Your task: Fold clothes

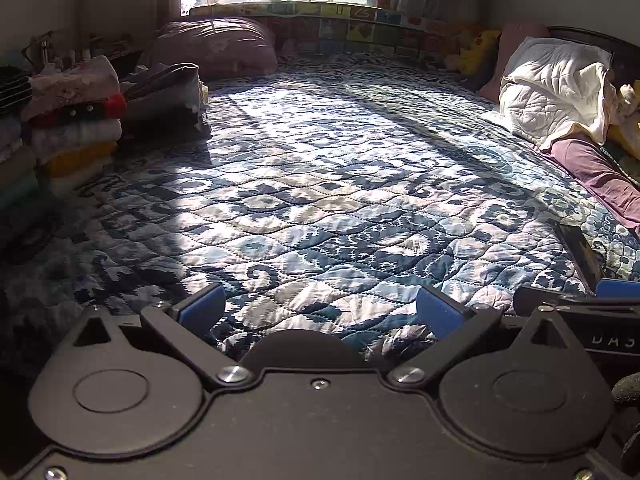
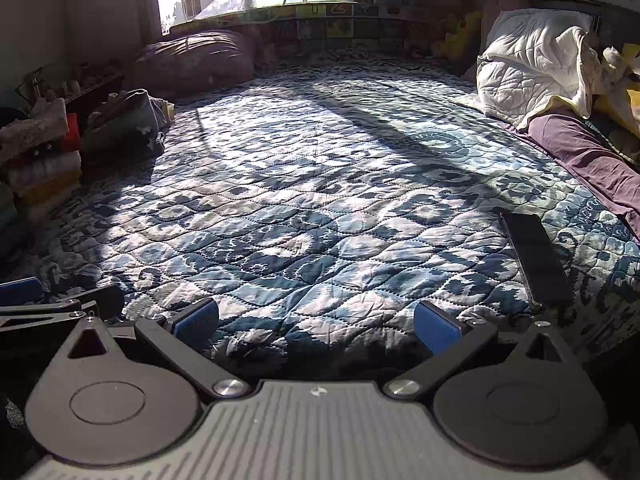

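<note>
Folded clothes stack (image 1: 76,120) sits at far left edge of the bed, w/ layers of pink, red, white and yellow squared one on another; seen also in right wrist view (image 2: 44,156). A looser grey bundle (image 1: 168,92) lies just beside it, toward the window. Quilt (image 1: 320,184), blue-patterned, has no garment spread on its central area. Progress: scene fits either a stack finished w/ nothing left to lay out, or a pause between garments w/ more to fetch; pics don't settle which. Left gripper (image 1: 320,308): jaws wide apart, released, nothing between pads, hovering low over quilt near edge. Right gripper (image 2: 316,320): same, spread wide, empty. Dark phone (image 2: 536,256) lies flat on quilt at right, near right gripper. White pillow (image 1: 556,92) at far right.
</note>
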`<state>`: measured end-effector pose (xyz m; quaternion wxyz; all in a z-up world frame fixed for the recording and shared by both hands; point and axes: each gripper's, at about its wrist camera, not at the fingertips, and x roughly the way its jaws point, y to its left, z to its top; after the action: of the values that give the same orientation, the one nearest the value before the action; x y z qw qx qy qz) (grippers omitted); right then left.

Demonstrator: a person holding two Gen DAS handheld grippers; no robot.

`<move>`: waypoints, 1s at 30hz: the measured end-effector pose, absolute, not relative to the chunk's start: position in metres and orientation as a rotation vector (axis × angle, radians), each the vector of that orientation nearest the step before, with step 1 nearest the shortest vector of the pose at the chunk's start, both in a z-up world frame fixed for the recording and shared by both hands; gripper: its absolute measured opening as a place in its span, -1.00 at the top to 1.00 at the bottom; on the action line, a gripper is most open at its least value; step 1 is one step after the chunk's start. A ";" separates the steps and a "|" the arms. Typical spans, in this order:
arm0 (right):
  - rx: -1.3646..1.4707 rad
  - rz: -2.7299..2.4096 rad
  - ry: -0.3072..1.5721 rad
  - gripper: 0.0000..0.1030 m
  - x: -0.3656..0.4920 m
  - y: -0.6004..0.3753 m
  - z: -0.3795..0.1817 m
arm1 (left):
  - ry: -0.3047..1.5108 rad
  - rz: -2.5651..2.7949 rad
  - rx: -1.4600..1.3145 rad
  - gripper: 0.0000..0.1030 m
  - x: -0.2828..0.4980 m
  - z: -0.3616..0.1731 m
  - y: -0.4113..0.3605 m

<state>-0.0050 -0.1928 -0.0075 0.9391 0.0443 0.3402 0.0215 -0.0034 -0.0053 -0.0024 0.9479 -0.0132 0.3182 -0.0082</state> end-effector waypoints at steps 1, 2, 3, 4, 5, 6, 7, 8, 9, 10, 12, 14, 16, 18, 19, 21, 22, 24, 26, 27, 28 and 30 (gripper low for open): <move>0.092 0.044 0.695 -0.99 -0.005 -0.193 -0.008 | 0.649 -0.017 -0.028 -0.99 -0.002 -0.003 -0.001; 0.095 0.044 0.698 -0.99 -0.004 -0.193 -0.008 | 0.650 -0.017 -0.027 -0.99 -0.001 -0.004 -0.001; 0.100 0.044 0.700 -0.99 -0.004 -0.193 -0.008 | 0.650 -0.017 -0.027 -0.99 -0.001 -0.004 -0.002; 0.105 0.045 0.701 -0.99 -0.003 -0.193 -0.008 | 0.651 -0.017 -0.028 -0.99 -0.001 -0.004 -0.001; 0.111 0.046 0.702 -0.99 -0.003 -0.194 -0.008 | 0.652 -0.018 -0.027 -0.99 -0.001 -0.004 -0.001; 0.114 0.046 0.701 -0.99 -0.003 -0.194 -0.008 | 0.652 -0.018 -0.026 -0.99 -0.001 -0.004 -0.001; 0.116 0.048 0.701 -0.99 -0.002 -0.194 -0.008 | 0.652 -0.018 -0.026 -0.99 0.000 -0.004 -0.001; 0.115 0.049 0.700 -0.99 -0.001 -0.194 -0.008 | 0.652 -0.018 -0.027 -0.99 0.001 -0.004 0.000; 0.113 0.050 0.698 -0.99 -0.001 -0.193 -0.008 | 0.651 -0.019 -0.028 -0.99 0.003 -0.004 0.001; 0.111 0.051 0.692 -0.99 0.000 -0.192 -0.008 | 0.650 -0.019 -0.029 -0.99 0.004 -0.004 0.003; 0.109 0.063 0.683 -0.99 0.003 -0.191 -0.007 | 0.649 -0.020 -0.032 -0.99 0.007 -0.004 0.005; 0.120 0.084 0.681 -0.99 0.009 -0.189 -0.008 | 0.624 -0.018 -0.036 -0.99 0.011 -0.003 0.012; 0.121 0.109 0.685 -0.99 0.018 -0.185 -0.011 | 0.576 -0.001 -0.050 -0.99 0.016 -0.002 0.024; 0.112 0.130 0.693 -0.99 0.029 -0.179 -0.016 | 0.565 0.029 -0.066 -0.99 0.023 -0.001 0.043; 0.110 0.140 0.689 -0.99 0.034 -0.176 -0.018 | 0.568 0.044 -0.070 -0.99 0.026 -0.001 0.054; 0.113 0.159 0.679 -0.99 0.045 -0.171 -0.020 | 0.575 0.075 -0.077 -0.99 0.034 0.000 0.075; 0.111 0.171 0.672 -0.99 0.052 -0.167 -0.020 | 0.578 0.090 -0.081 -0.99 0.038 0.001 0.086; 0.097 0.206 0.649 -0.99 0.066 -0.158 -0.020 | 0.584 0.121 -0.088 -0.99 0.045 0.002 0.107; 0.083 0.243 0.614 -0.99 0.078 -0.147 -0.019 | 0.589 0.151 -0.095 -0.99 0.053 0.004 0.129; 0.082 0.264 0.601 -0.99 0.085 -0.142 -0.018 | 0.592 0.167 -0.099 -0.99 0.057 0.004 0.140; 0.088 0.287 0.594 -0.99 0.093 -0.136 -0.017 | 0.595 0.182 -0.102 -0.99 0.060 0.005 0.150; 0.111 0.325 0.585 -0.99 0.106 -0.128 -0.015 | 0.594 0.218 -0.107 -0.99 0.067 0.008 0.173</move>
<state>0.1057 -0.1276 -0.0146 0.9430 0.0546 0.2871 0.1593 0.0666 0.1729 0.0077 0.9490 -0.0526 0.2917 0.1071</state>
